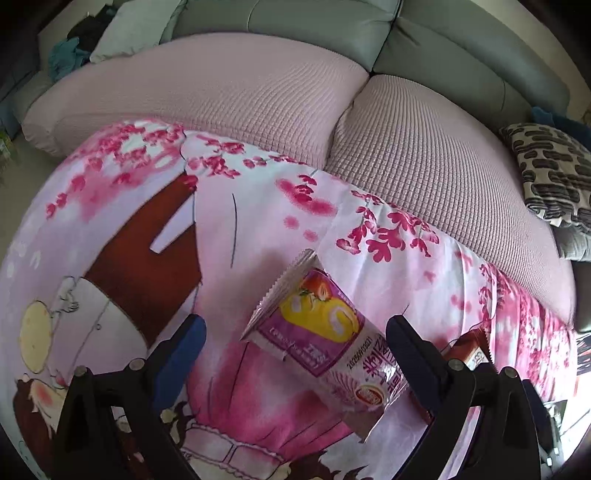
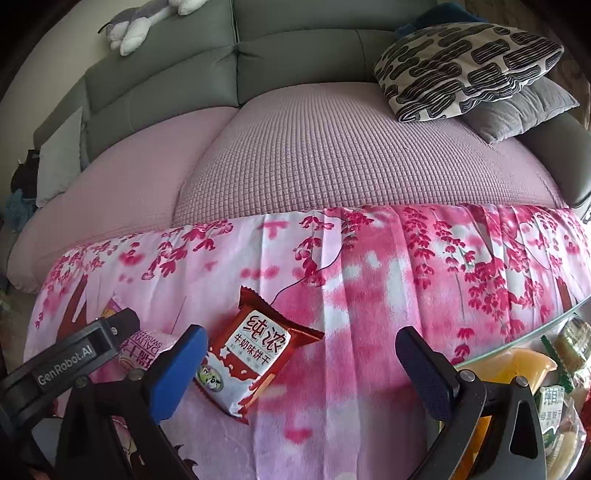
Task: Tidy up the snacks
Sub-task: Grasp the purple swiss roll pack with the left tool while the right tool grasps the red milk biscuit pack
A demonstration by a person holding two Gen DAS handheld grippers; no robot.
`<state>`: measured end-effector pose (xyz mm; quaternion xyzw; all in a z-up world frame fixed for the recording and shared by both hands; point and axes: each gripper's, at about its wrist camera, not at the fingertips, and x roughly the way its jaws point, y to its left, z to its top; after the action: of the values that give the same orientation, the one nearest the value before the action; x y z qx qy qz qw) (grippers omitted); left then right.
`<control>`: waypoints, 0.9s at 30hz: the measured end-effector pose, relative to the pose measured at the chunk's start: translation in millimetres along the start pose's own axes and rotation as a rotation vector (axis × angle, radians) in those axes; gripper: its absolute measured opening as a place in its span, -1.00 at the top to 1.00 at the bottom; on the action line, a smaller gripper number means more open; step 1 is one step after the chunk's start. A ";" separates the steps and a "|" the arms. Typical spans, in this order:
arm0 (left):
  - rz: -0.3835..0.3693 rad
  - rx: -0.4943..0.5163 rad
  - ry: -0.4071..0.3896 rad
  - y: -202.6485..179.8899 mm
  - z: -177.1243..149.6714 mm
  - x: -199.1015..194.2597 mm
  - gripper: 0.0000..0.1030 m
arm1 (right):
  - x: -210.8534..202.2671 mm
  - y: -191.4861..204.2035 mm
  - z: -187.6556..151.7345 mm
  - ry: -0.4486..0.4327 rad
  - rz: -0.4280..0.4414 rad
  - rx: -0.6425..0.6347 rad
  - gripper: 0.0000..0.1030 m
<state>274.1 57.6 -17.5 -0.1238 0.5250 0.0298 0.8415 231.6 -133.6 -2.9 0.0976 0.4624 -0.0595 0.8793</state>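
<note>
Your left tool (image 1: 295, 332) is spread wide with the purple pack (image 1: 325, 339) lying between its fingers, nearer the right one and not gripped, so it looks lined up to close on the pack. The pack lies flat on the pink cloth (image 1: 258, 206), which covers the tabletop, its serrated end pointing toward the sofa (image 1: 240, 92). That flat, crinkly wrapper will probably slide unless you come down low around its middle.

Your right tool (image 2: 301, 349) is also apart and holds nothing. The red pack (image 2: 255, 354) lies just inside its left finger, on the same cloth, on the side away from the sofa. The glass bowl (image 2: 524, 332) sits at the right edge, farther from the sofa than the red pack, and already holds several wrapped snacks; I judge it to be the collecting place, so both loose packs are likely headed there.

Past the cloth, the sofa has pink waffle seat covers and grey backs. A patterned cushion (image 2: 465, 66) rests on its right end, and a plush toy (image 2: 147, 22) lies along the top of the backrest.
</note>
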 end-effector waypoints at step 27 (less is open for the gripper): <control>-0.019 0.076 -0.028 31.5 -28.7 -12.8 -0.90 | 14.1 5.7 -22.7 0.073 0.041 -0.071 -0.99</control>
<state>237.5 82.2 -23.7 -0.0963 0.5129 0.0036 0.8530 222.5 -123.1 -26.4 0.0778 0.4938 -0.0212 0.8658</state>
